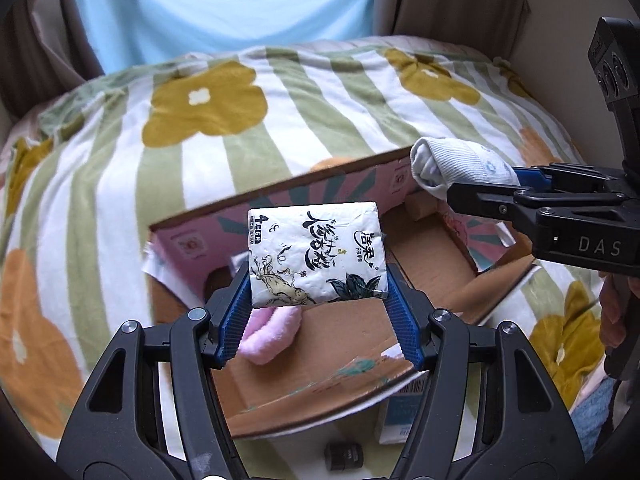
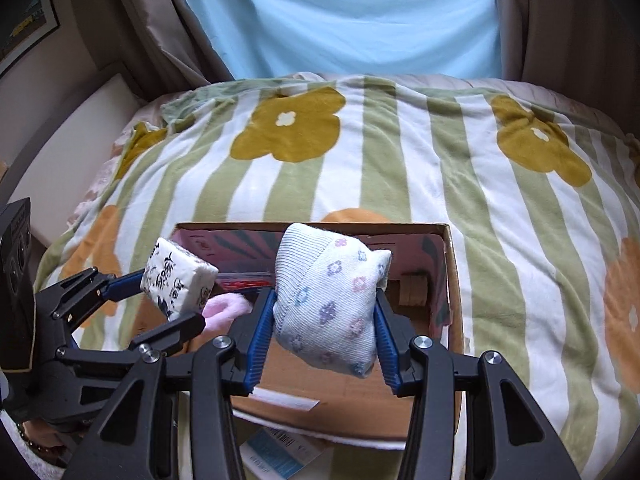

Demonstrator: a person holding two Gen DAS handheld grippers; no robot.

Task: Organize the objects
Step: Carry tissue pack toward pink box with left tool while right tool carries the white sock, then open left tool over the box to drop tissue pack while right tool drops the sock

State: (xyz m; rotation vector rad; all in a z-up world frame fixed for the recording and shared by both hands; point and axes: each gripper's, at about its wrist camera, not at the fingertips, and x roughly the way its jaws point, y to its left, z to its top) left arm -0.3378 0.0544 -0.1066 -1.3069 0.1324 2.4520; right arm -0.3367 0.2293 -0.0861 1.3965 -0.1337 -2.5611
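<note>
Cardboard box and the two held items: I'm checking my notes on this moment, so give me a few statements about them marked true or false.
1. The left gripper holds a tissue pack. True.
2. The right gripper is empty. False: its jaws are shut on a rolled sock.
3. A pink fluffy item lies inside the cardboard box. True.
4. The box sits on a bare wooden table. False: it rests on a striped blanket with flowers.
5. The tissue pack already lies in the box. False: it is held above it.
</note>
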